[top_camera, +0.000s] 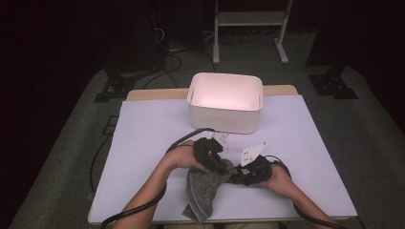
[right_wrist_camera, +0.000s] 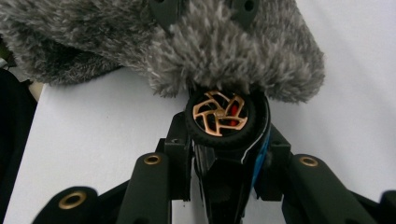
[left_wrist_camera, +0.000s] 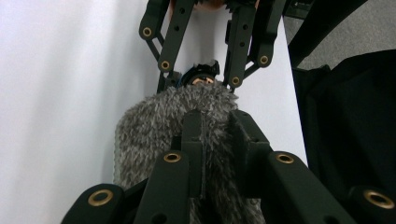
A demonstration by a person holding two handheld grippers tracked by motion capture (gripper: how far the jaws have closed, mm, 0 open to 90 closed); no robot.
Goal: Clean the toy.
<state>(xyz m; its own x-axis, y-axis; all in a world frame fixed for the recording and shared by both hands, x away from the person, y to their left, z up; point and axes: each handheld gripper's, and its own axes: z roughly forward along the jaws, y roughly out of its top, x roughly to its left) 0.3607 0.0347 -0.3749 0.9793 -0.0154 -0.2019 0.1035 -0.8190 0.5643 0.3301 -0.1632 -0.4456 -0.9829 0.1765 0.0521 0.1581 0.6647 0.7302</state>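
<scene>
The left gripper (left_wrist_camera: 215, 126) is pinching the grey furry pouch (left_wrist_camera: 159, 126) lying on the table (top_camera: 143, 138), jaws nearly closed; the right gripper (right_wrist_camera: 224, 140) is clamping a toy car (right_wrist_camera: 219, 116) at the pouch's mouth.

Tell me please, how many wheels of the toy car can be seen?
1. A black wheel with a copper rim shows between the jaws of the right gripper, next to the grey fluffy cloth. Other wheels may be hidden.

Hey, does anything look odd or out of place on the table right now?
Yes. A toy car, clamped in the right hand-held gripper, has its front end buried in a grey fuzzy pouch that the left hand-held gripper pinches. The white bin looks ordinary.
</scene>
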